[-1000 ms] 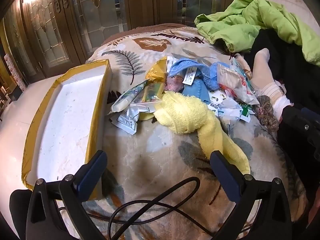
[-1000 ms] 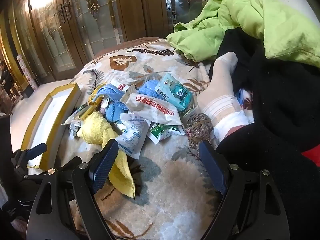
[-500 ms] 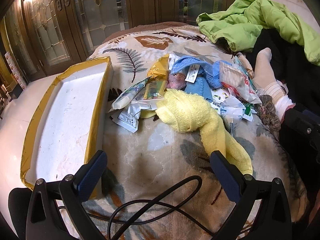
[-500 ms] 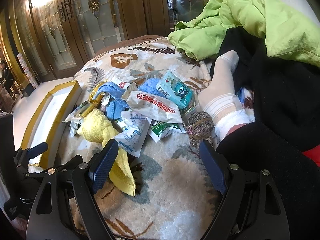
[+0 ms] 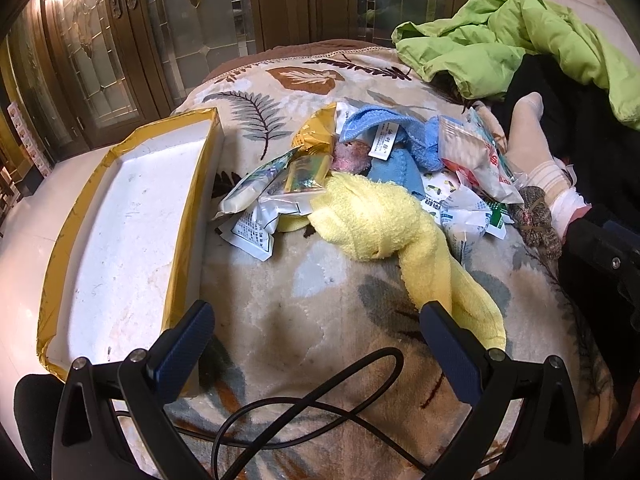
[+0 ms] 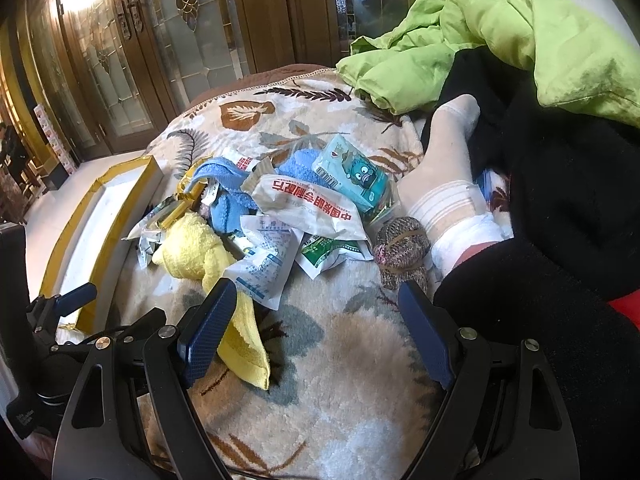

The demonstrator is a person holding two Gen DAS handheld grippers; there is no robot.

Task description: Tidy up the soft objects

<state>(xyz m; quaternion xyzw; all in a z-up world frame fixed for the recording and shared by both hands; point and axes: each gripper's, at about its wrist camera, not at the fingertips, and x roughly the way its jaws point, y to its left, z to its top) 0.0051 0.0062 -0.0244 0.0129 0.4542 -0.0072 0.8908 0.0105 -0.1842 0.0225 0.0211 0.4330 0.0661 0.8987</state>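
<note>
A pile of soft things lies mid-blanket: a yellow towel (image 5: 384,232) (image 6: 200,248), a blue towel (image 5: 392,140) (image 6: 228,196), several plastic packets (image 5: 276,192) (image 6: 308,208) and a brown knitted bundle (image 5: 536,220) (image 6: 400,248). A white tray with gold edges (image 5: 120,232) (image 6: 104,216) sits at the left. My left gripper (image 5: 316,344) is open, hovering short of the pile, its right finger beside the yellow towel's tail. My right gripper (image 6: 316,324) is open too, empty, near the towel's tail and the knitted bundle.
A person's foot in a white sock (image 6: 444,184) (image 5: 532,152) rests right of the pile, with a black garment (image 6: 560,200) and a green jacket (image 6: 480,40) (image 5: 512,40) behind. A black cable (image 5: 320,400) loops near my left gripper. Wooden glass doors (image 5: 160,40) stand beyond the blanket.
Both views have shifted slightly; the pile sits a little lower in the left view. Nothing was grasped and both grippers stay open.
</note>
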